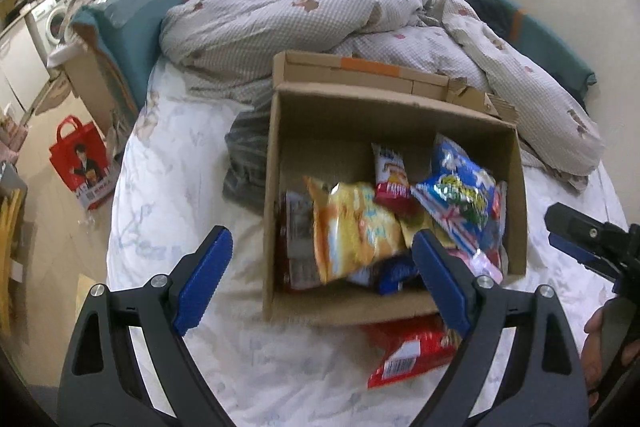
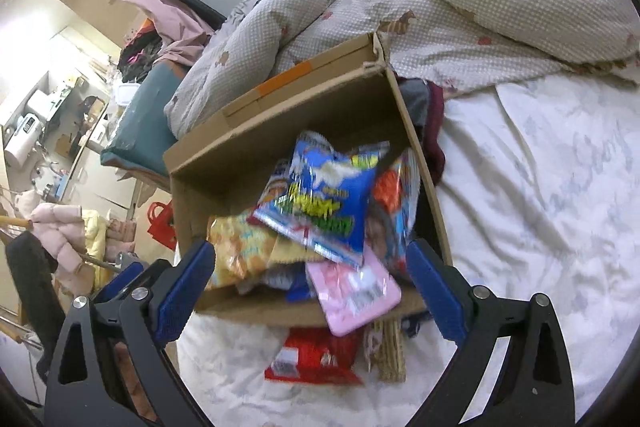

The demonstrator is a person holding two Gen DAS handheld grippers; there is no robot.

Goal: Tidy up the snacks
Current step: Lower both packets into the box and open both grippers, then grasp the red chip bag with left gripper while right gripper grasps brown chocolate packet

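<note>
Snacks fill the cardboard box that sits on the white bedsheet, and from my left camera I see a yellow chip bag lying across the pile beside a blue bag and a small red-and-white packet leaning toward the back wall. My left gripper hangs over the box's near left corner with its blue pads spread wide and nothing between them. My right gripper is also wide open and holds nothing, poised above the near edge of the box. Through the right camera a pink packet overhangs the box's near rim, and a red packet lies on the sheet just outside the box, next to a tan packet. A rumpled checked duvet is heaped behind the box.
</note>
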